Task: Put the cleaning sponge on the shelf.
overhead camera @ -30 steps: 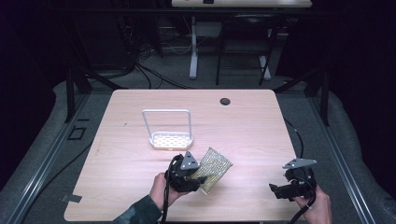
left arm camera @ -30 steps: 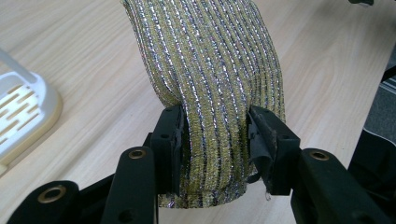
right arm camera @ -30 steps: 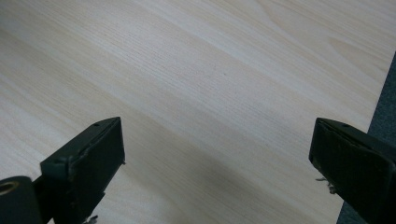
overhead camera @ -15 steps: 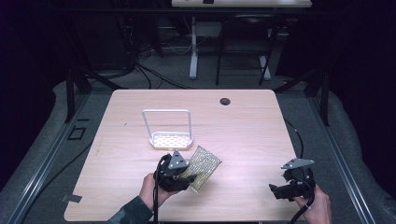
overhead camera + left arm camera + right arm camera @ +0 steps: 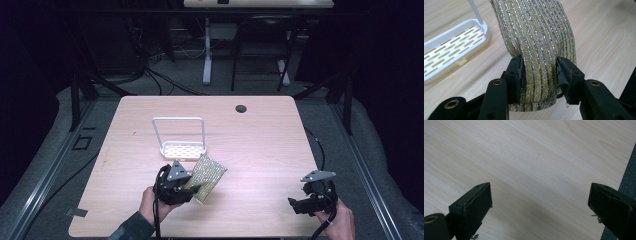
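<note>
A glittery gold-and-silver scouring sponge is pinched at its near end between the jaws of my left gripper, which is shut on it. The sponge's far end reaches toward a white slotted soap tray with a tall wire handle, standing just beyond it on the table. My right gripper rests low over bare wood at the table's front right, jaws wide open with nothing between them.
The light wooden table has a round cable hole near its far edge. Its right edge lies close to the right gripper. Cables and desk legs stand on the dark floor behind.
My left gripper has carried the sponge leftward and slightly away from me, closer to the white tray. The right gripper has stayed where it was.
</note>
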`<state>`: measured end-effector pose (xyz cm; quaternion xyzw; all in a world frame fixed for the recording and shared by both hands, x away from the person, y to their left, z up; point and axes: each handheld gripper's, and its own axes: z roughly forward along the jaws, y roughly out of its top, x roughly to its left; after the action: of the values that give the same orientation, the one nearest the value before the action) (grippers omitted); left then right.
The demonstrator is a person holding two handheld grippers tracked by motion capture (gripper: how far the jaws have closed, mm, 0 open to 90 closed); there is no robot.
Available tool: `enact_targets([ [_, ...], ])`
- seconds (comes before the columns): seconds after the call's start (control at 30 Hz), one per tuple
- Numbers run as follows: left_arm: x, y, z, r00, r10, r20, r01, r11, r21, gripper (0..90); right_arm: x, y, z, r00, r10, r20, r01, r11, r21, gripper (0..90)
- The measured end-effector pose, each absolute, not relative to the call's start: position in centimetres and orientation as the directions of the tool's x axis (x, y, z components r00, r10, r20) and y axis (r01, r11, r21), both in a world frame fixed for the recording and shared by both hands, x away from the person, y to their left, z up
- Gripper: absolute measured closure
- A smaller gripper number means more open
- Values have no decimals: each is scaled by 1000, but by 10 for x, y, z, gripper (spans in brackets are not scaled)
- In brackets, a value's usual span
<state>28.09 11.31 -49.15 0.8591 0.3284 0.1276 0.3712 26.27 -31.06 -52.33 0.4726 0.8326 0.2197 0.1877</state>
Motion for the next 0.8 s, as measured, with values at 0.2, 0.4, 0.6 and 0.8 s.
enact_targets([
  [0.2,283,122,-494,738,674,-27,483,-500,719,574,264,-313,-524,-469,878,-95,712,440,547,51],
  [0.4,286,130,-492,716,698,-12,484,-484,728,573,263,-310,-523,-480,870,-108,704,456,544,52],
  [0.6,295,140,-496,683,730,-7,504,-464,728,573,264,-313,-524,-473,876,-100,709,445,546,54],
  [0.8,302,149,-497,648,762,3,515,-441,735,573,263,-309,-523,-483,869,-110,700,459,547,56],
])
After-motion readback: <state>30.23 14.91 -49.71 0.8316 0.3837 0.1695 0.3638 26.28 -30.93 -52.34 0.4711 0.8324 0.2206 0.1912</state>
